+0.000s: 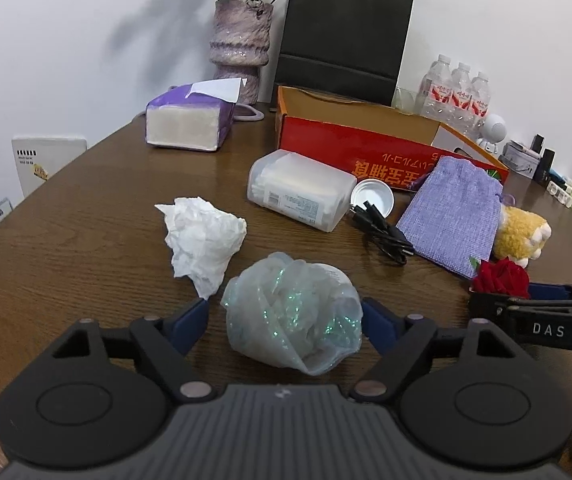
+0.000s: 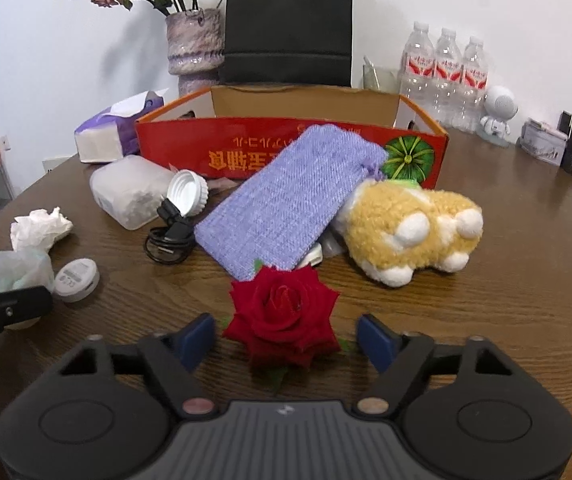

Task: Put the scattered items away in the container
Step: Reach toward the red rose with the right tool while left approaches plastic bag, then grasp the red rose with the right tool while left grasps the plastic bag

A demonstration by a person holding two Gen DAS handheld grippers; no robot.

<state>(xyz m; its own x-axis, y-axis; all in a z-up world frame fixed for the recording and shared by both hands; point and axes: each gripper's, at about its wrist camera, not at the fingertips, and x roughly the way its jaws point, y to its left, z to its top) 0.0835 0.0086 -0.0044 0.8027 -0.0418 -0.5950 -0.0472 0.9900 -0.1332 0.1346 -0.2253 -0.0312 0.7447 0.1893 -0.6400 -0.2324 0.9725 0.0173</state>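
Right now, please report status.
Left gripper open around plastic bag. Right gripper open around rose. Box ahead, pouch leaning on it.

Dark wooden table [image 1: 85, 216] against plain white wall [image 1: 85, 32].

three water bottles [image 2: 444, 68]; one rose [image 2: 283, 314]; one plush toy [image 2: 410, 232]; one purple pouch [image 2: 281, 200]; two claws [image 1: 286, 316]

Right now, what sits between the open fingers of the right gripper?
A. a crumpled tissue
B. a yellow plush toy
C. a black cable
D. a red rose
D: in the right wrist view the right gripper has its fingers spread on either side of the red rose, which lies on the table; the plush toy lies farther off.
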